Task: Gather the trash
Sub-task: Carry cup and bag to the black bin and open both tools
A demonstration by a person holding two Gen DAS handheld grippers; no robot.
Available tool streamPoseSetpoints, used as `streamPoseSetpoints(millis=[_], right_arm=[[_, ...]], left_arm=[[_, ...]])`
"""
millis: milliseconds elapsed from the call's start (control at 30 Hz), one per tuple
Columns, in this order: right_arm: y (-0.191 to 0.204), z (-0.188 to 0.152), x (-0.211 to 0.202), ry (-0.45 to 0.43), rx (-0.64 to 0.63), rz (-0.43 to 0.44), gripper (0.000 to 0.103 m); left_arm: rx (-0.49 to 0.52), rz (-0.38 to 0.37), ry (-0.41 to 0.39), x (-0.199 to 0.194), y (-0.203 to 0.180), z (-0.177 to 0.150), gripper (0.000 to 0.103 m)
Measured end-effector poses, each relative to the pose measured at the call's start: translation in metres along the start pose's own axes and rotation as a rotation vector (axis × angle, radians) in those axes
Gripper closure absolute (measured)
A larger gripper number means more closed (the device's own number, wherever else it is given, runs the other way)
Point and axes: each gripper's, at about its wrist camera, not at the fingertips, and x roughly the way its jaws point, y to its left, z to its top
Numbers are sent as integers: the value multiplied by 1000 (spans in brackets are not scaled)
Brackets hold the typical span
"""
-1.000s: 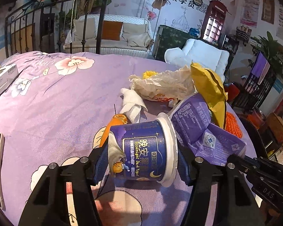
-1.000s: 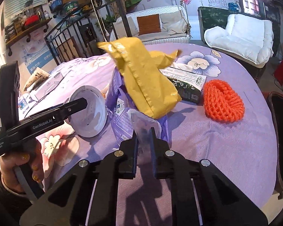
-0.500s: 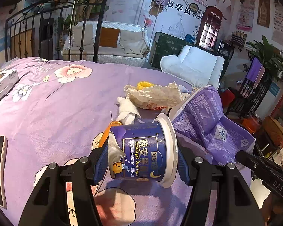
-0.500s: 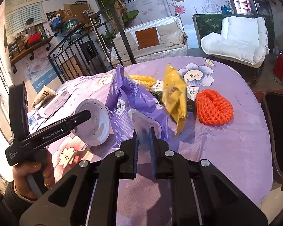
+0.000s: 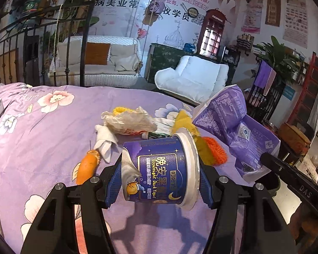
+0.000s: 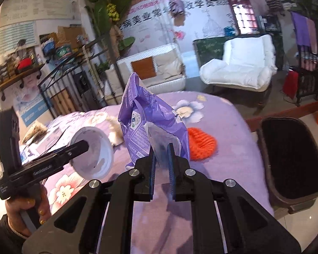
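Left tongs (image 5: 159, 182): clamped on a blue yogurt cup (image 5: 159, 173), held sideways above the purple-clothed table (image 5: 42, 131). Right tongs (image 6: 161, 165): pinching the bottom edge of a purple bag (image 6: 146, 114), upright above the table. On the table: crumpled wrapper (image 5: 127, 120), orange mesh (image 6: 201, 144). Beside the table: dark bin (image 6: 290, 160)

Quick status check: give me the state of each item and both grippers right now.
Left gripper: shut on yogurt cup.
Yogurt cup: held on its side, foil lid peeled back.
Right gripper: shut on purple bag.
Purple bag: lifted off the table, upright.
Trash bin: open, beside the table.
Orange net: lying on the table.
Tissue: crumpled on the table.
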Motion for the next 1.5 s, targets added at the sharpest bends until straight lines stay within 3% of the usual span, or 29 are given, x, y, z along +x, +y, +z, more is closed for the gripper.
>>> streamPoseSetpoints(millis=[267, 533, 733, 900, 1000, 1100, 1200, 1500], right_arm=[[-69, 9, -34, -82, 80, -217, 91], [-158, -3, -33, -24, 196, -449, 91], [-215, -18, -10, 80, 298, -504, 91], [-237, -29, 13, 135, 343, -526, 90], [-245, -32, 28, 164, 355, -528, 79], [-252, -36, 29, 152, 377, -543, 25], [-246, -35, 22, 113, 370, -537, 25], [-240, -44, -33, 39, 362, -643, 24]], left_arm=[[94, -164, 17, 11, -54, 6, 42], [187, -305, 59, 30, -105, 3, 42], [230, -375, 103, 49, -137, -2, 42], [267, -401, 123, 61, -157, -7, 42], [281, -414, 144, 70, -170, -10, 42], [293, -427, 165, 77, -178, -13, 42], [303, -430, 183, 85, -182, -15, 42], [308, -475, 250, 115, -210, -17, 42]])
